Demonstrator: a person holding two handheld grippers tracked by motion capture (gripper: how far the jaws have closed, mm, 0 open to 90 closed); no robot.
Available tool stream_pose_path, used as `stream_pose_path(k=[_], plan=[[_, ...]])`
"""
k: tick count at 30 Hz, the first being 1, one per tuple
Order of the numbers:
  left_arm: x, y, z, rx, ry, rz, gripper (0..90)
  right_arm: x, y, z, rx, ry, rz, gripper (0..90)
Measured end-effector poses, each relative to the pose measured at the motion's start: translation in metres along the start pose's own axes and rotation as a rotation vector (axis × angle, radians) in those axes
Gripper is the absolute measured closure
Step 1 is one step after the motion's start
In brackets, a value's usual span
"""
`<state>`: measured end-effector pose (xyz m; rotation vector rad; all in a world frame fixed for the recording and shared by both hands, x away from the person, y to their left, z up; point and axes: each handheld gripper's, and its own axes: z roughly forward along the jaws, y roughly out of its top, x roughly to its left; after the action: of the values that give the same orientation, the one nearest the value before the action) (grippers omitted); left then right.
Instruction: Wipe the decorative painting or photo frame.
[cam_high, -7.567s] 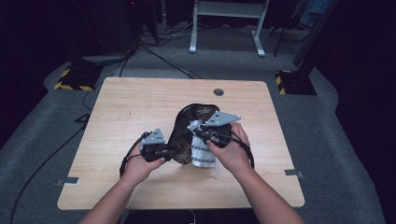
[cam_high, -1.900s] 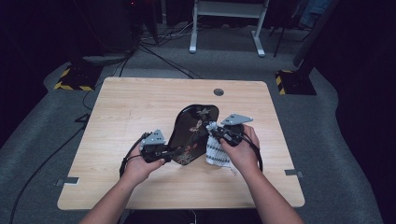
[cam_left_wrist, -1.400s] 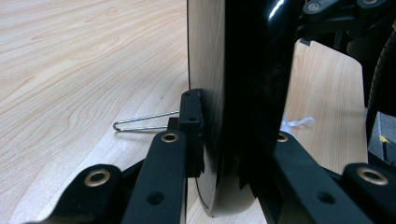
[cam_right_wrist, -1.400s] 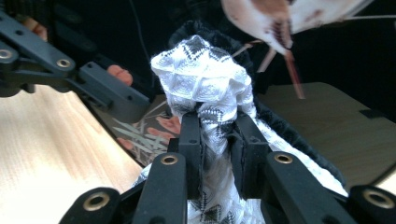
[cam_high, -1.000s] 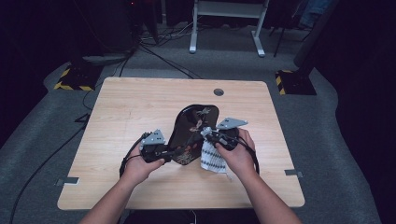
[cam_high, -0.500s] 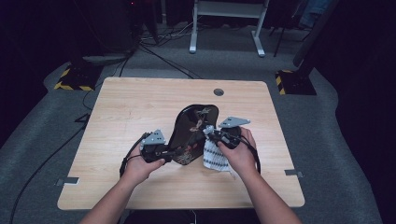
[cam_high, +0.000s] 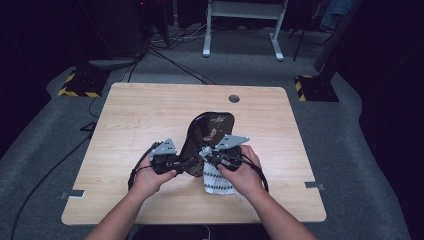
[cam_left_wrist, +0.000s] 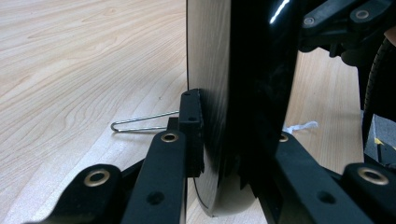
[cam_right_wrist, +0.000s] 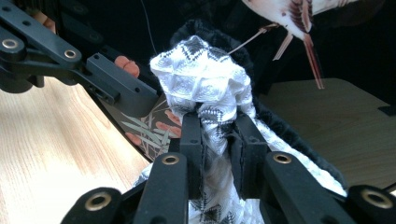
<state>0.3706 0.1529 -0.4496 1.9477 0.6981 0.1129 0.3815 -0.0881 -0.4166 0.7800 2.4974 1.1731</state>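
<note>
A glossy black tray (cam_high: 207, 132) painted with birds and leaves sits tilted near the middle of the surface (cam_high: 125, 120), its far end lifted toward 12 o'clock. The left tool (cam_high: 189, 165) is clenched on the tray's near rim at about 7 o'clock of the tray; the left gripper view shows the rim (cam_left_wrist: 243, 93) pinched edge-on between both jaws. The right tool (cam_high: 206, 159) is clenched on a bunched white cloth (cam_high: 217, 177) with a black zigzag pattern, just at the tray's 5 o'clock side; in the right gripper view the cloth (cam_right_wrist: 201, 74) bulges above the jaws and rests against the tray's painted face.

The work looks like wiping the tray with the cloth. The tray reads as stiff, fairly light and slick, likely lacquered, so a grip on its thin rim could slip or twist under sideways pressure; the rim near the lower end, where the left tool has it, seems the soundest hold. The finish could scratch. The cloth is soft and limp, and gathering it into 1 wad gives the jaws something thick to bite.

A thin wire clip (cam_left_wrist: 140, 123) lies on the surface beyond the left tool.
</note>
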Motion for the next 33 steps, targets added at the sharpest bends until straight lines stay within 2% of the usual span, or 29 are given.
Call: stream_pose_path(k=[3,11,14,17,20,29,33], plan=[[0.000,0.000,0.000,-0.003,-0.003,-0.003,78.2,-0.011,-0.002,-0.004,-0.005,-0.014,0.033,78.2],[0.000,0.000,0.000,0.001,-0.005,0.006,77.7,-0.051,-0.012,-0.014,-0.003,-0.123,0.126,78.1],[0.000,0.000,0.000,0.001,-0.004,0.005,77.7,-0.061,-0.015,-0.017,0.002,-0.151,0.143,78.2],[0.000,0.000,0.000,-0.002,-0.006,0.003,77.8,-0.066,-0.017,-0.019,0.008,-0.158,0.155,78.2],[0.000,0.000,0.000,-0.001,-0.006,0.003,77.9,-0.062,-0.016,-0.018,0.008,-0.153,0.144,78.1],[0.000,0.000,0.000,0.002,0.001,0.002,77.8,-0.019,-0.007,-0.002,0.035,-0.060,0.044,77.8],[0.000,0.000,0.000,0.003,0.004,0.004,77.9,-0.008,-0.005,0.001,0.032,-0.031,0.027,77.7]])
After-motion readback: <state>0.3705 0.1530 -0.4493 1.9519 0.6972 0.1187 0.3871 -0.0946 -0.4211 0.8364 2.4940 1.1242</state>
